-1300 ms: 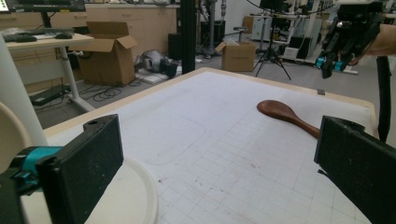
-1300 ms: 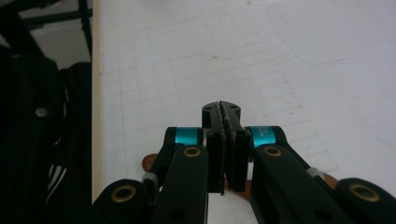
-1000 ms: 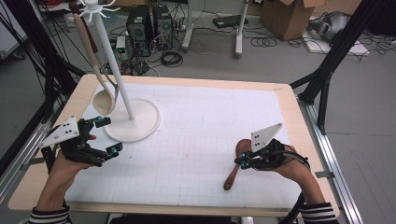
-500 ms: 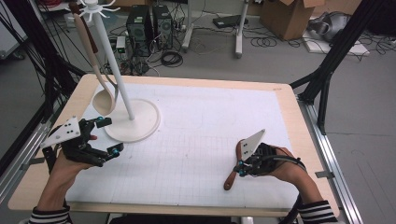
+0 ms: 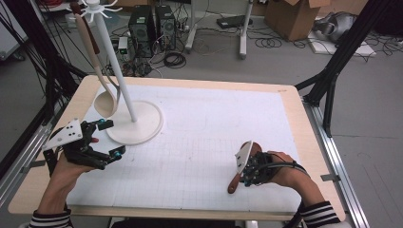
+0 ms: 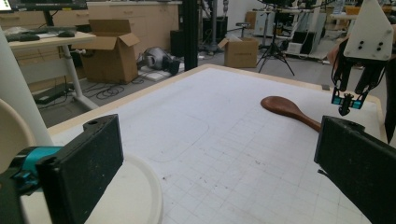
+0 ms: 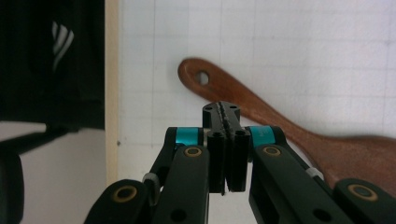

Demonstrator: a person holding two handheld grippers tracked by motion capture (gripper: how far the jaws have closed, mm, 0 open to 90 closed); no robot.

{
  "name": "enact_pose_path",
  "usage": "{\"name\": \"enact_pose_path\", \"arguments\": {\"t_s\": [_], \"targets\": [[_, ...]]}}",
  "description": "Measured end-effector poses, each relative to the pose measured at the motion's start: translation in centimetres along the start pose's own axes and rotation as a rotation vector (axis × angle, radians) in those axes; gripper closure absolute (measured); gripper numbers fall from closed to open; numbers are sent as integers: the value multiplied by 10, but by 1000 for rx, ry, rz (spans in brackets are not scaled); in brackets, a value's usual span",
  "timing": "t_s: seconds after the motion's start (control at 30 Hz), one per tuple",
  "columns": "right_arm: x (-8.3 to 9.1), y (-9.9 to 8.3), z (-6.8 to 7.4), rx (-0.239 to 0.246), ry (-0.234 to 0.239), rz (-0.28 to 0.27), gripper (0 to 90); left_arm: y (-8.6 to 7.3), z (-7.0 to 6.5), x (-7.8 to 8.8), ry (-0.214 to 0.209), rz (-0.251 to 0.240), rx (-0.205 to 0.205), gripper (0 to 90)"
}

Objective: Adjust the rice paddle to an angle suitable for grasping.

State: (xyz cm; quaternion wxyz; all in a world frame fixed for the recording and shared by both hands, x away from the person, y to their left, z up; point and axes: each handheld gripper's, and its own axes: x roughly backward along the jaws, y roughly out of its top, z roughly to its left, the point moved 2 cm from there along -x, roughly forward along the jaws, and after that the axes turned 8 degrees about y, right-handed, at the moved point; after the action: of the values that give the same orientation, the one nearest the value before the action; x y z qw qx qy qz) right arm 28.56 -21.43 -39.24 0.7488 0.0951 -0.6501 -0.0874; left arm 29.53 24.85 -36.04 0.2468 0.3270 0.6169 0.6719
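Left gripper (image 5: 107, 137): jaws spread wide, empty, at the table's 8 o'clock beside the white stand (image 5: 135, 126).
Dark wooden spoon (image 7: 280, 123): flat on the mat at 4 o'clock; likely light, stiff, smooth; take the narrow handle.
Right gripper (image 7: 226, 140): jaws clenched, empty, apparently just above the handle.

The wooden table (image 5: 304, 128) has a white mat with a grid of thin lines (image 5: 214, 137) on top. Behind the table the floor (image 5: 285, 66) is grey. Two black computer boxes (image 5: 152, 26) stand on the floor behind the table, with loose black cables (image 5: 173, 59) beside them. A brown cardboard box (image 5: 292, 16) sits further back, to the right of the computer boxes. Black metal legs (image 5: 332, 71) lean by the table's right side.
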Motion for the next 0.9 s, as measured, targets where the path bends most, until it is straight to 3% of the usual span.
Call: {"name": "enact_pose_path", "arguments": {"t_s": [0.17, 0.57, 0.9], "targets": [[-9, 3, 2, 14, -2, 89, 895, 0, -1, -1, -3, -4, 0, 17], [-21, 8, 3, 34, -22, 185, 895, 0, -2, -2, -4, 0, -5, 17], [-25, 11, 0, 33, -16, 196, 895, 0, -2, -1, 0, -1, -5, 17]]}}
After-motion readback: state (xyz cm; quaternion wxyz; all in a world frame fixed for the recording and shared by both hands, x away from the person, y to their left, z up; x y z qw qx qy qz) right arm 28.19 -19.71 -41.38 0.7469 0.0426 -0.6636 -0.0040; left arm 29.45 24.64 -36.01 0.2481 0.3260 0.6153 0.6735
